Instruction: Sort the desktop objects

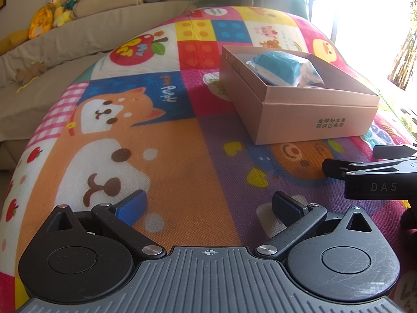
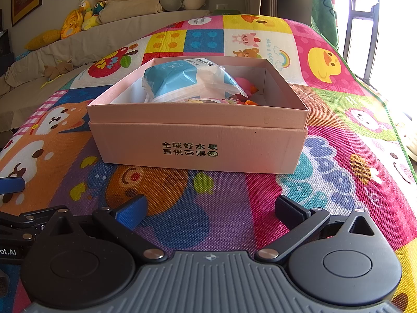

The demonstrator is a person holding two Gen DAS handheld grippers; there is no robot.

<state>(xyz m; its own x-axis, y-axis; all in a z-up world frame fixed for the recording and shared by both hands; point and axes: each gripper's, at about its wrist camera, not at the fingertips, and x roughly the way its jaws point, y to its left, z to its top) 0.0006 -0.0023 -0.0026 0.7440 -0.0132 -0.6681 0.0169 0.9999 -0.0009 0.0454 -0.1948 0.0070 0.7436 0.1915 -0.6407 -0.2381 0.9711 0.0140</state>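
Jaws of the left gripper (image 1: pixel 208 206) and right gripper (image 2: pixel 211 208) gape empty near the box (image 2: pixel 198 140).

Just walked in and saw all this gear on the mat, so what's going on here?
A person is sorting things into a pink box on a colourful play mat. A blue-and-white packet and small toys already lie inside. The left gripper and right gripper are both open and empty, low over the mat in front of the box.
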